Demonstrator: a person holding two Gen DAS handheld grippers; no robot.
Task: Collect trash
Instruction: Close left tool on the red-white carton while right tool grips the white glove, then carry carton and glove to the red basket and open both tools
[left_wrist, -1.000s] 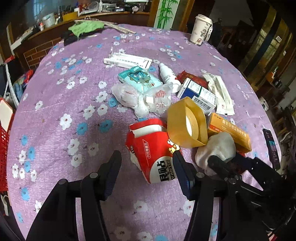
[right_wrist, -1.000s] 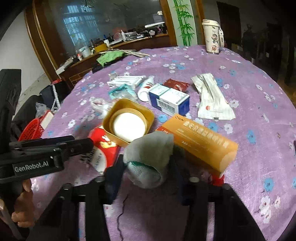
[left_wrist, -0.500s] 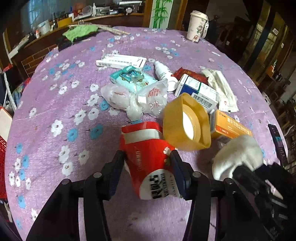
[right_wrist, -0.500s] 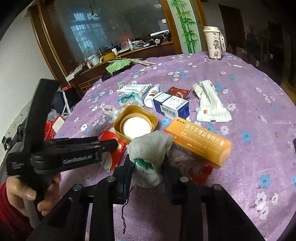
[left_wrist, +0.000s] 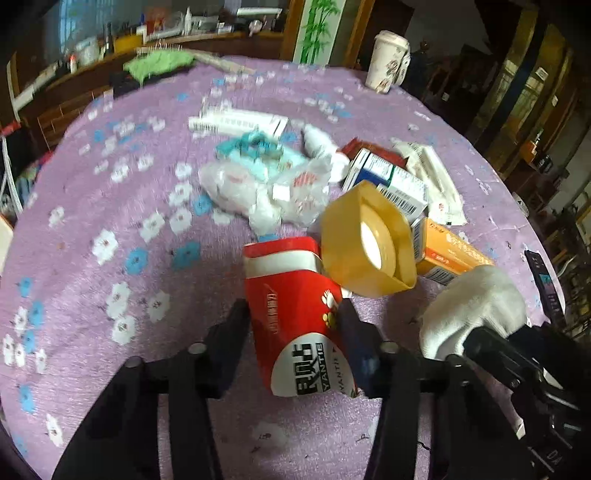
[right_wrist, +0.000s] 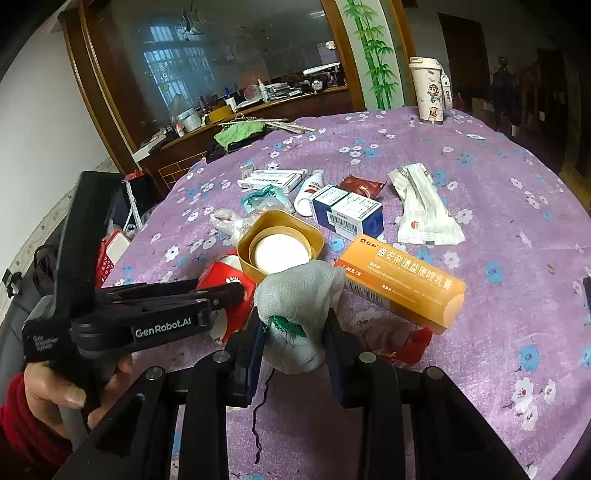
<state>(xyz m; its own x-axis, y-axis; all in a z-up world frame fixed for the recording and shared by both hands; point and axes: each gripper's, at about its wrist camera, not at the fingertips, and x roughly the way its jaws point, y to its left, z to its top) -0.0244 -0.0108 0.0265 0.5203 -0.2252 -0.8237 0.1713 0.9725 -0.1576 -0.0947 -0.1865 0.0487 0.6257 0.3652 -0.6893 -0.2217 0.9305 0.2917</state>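
Note:
A red and white paper packet (left_wrist: 288, 273) lies on the purple flowered tablecloth (left_wrist: 110, 221). It sits between the fingers of my left gripper (left_wrist: 293, 314), whose jaws are closing, and both pads touch its sides. In the right wrist view my right gripper (right_wrist: 291, 321) is shut on a crumpled grey-white glove (right_wrist: 295, 291) with green trim, held just off the cloth. A dark thread hangs below the glove. That view also shows the left gripper (right_wrist: 236, 291) from the side, against the red packet (right_wrist: 229, 288). The glove (left_wrist: 476, 302) shows at the right of the left wrist view.
A yellow square lid (right_wrist: 280, 243) leans against the packet, with an orange box (right_wrist: 402, 284) beside it. Behind lie a blue-white box (right_wrist: 347, 210), a white wrapper (right_wrist: 421, 206), a crumpled plastic bag (left_wrist: 266, 188) and a paper cup (right_wrist: 430, 92). A red basket (right_wrist: 105, 258) stands off the table's left edge.
My left gripper has moved forward around the red packet and its fingers have narrowed onto it. My right gripper has closed on the glove and raised it a little.

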